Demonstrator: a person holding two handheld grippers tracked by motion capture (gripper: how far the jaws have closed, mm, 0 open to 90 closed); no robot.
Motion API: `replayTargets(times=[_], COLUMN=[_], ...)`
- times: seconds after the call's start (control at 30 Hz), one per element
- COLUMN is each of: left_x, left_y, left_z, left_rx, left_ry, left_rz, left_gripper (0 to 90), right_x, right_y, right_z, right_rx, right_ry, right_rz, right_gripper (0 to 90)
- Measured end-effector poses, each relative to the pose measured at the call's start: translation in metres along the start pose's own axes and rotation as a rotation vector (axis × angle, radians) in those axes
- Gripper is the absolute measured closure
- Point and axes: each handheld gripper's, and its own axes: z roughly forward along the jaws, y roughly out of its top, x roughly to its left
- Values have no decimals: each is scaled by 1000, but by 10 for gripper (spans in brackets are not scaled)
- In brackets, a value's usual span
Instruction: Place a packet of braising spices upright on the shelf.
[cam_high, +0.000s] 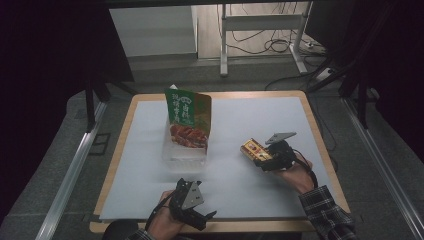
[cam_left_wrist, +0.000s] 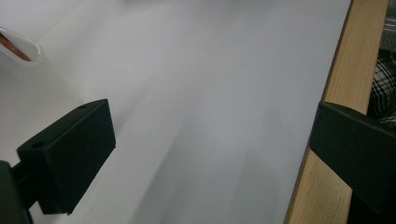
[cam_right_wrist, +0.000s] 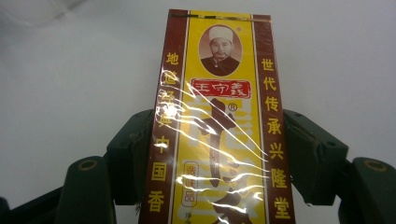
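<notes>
Right tongs (cam_right_wrist: 219, 154) squeeze the yellow box (cam_right_wrist: 219, 130) by its 2 long sides, just above the white table (cam_high: 250, 120) | left tongs (cam_left_wrist: 210, 154) wide open, nothing inside | box looks light, stiff, shiny wrap maybe slippery | grip the middle.

Right hand-held gripper (cam_high: 261, 159) clamped shut; left hand-held gripper (cam_high: 202, 216) gapes open.

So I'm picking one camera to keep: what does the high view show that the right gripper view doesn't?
High view alone: the green pouch standing in a clear container, the left gripper with open jaws near the table's front edge, and the floor beyond. Right gripper view alone: the printed label and shiny wrap of the yellow-and-brown box. Both: the right gripper shut on that box, over the white tabletop.
</notes>
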Motion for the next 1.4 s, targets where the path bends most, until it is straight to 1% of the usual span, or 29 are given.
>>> replayTargets(times=[0.1, 0.2, 0.3, 0.37, 0.4, 0.47, 0.57, 0.7, 0.73, 0.77, 0.87, 1.0, 1.07, 1.27, 1.4], left_x=[0, 0, 0, 0, 0, 0, 0, 0, 0, 0, 0, 0, 0, 0, 0], left_y=[0, 0, 0, 0, 0, 0, 0, 0, 0, 0, 0, 0, 0, 0, 0], left_z=[0, 0, 0, 0, 0, 1, 1, 0, 0, 0, -1, -1, -1, -1, -1], left_rx=[0, 2, 9, 10, 13, 24, 18, 14, 12, 11, 6, 3, 4, 5, 6], left_ry=[0, 2, 3, 3, 4, 10, 8, 11, 11, 11, 11, 12, 12, 11, 11], left_rz=[1, 1, 8, 7, 8, 13, 11, 14, 13, 11, 10, 11, 11, 13, 15], left_gripper=[5, 5, 5, 5, 5, 5, 5, 5, 5, 5, 5, 6, 5, 6, 5], right_x=[2, 2, 1, 0, 0, 0, 0, -1, -2, -2, -4, -6, -6, -5, -3], right_y=[-3, -5, -6, -7, -7, -6, -3, 2, 4, 5, 11, 17, 21, 35, 43], right_z=[7, 11, 13, 15, 15, 15, 12, 9, 8, 8, 8, 10, 12, 18, 24], right_rx=[27, 37, 45, 56, 50, 56, 58, 83, 87, 100, 129, 183, 203, 293, 336], right_ry=[-3, -6, 5, 9, 11, 2, 0, -7, -1, 7, 27, 44, 44, 47, 39], right_rz=[-12, -28, -18, -15, -13, -12, -15, -29, -31, -27, -35, -43, -52, -79, -98], right_gripper=[311, 308, 293, 263, 244, 220, 213, 213, 214, 216, 222, 222, 222, 225, 231])
